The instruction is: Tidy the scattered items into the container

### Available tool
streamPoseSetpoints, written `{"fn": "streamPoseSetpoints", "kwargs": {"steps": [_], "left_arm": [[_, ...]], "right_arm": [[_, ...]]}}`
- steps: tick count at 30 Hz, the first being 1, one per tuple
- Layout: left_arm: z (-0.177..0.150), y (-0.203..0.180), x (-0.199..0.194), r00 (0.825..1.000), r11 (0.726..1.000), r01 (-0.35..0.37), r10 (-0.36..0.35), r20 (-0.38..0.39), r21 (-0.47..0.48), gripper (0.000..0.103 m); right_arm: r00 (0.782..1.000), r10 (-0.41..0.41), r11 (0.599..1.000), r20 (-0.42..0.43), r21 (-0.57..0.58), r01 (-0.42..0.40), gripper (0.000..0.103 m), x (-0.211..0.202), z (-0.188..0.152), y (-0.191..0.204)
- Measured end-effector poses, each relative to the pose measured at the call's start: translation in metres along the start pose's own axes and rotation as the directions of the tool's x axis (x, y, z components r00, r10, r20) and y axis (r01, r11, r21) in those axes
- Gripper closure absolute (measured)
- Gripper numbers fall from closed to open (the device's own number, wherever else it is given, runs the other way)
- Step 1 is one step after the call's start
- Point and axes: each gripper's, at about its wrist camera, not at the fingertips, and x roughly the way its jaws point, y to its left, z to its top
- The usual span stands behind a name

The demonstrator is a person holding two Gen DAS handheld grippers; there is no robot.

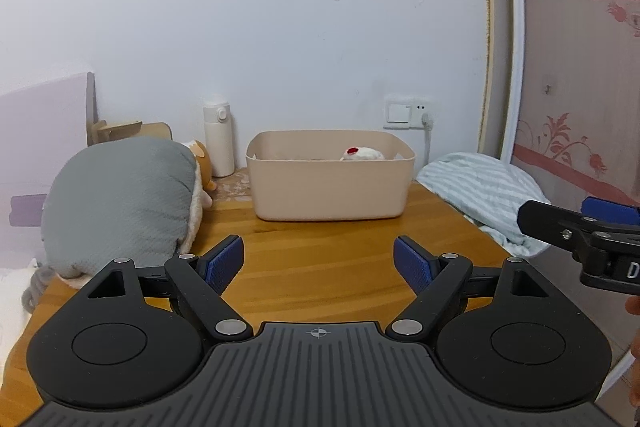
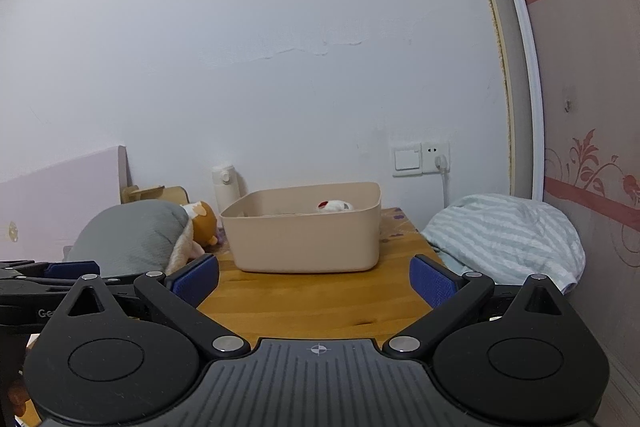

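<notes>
Both hand-held grippers, left [image 1: 319,263] and right [image 2: 314,279], hang released and empty over the tabletop [image 1: 320,267]. Mid-frame, the beige container [image 1: 330,183] holds a white plush [image 1: 362,153], probably light and squashy; pinch its body. Its lower half hides behind the rim

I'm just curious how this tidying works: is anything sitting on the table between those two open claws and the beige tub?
Nothing visible does. The left gripper and right gripper both hang open and empty over bare wooden table, which runs clear up to the beige tub. The grey plush toy lies off to the left and the striped cloth to the right.
</notes>
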Motion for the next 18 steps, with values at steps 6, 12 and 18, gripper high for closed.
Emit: {"fn": "streamPoseSetpoints", "kwargs": {"steps": [6,12,18], "left_arm": [[-0.005,-0.006,-0.031,1.000,1.000,-0.001,0.001,0.009,0.011,0.020],[-0.016,-0.007,-0.062,1.000,1.000,0.018,-0.018,0.018,0.000,0.020],[-0.030,-0.011,-0.093,1.000,1.000,0.012,-0.013,0.026,0.019,0.020]], "right_arm": [[1.000,0.014,1.000,-0.011,0.012,-0.014,0.000,-0.022,-0.010,0.007],[1.000,0.015,1.000,0.000,0.017,-0.015,0.000,-0.048,-0.017,0.015],[1.000,0.016,1.000,-0.003,-0.011,-0.016,0.000,-0.072,-0.023,0.023]]}}
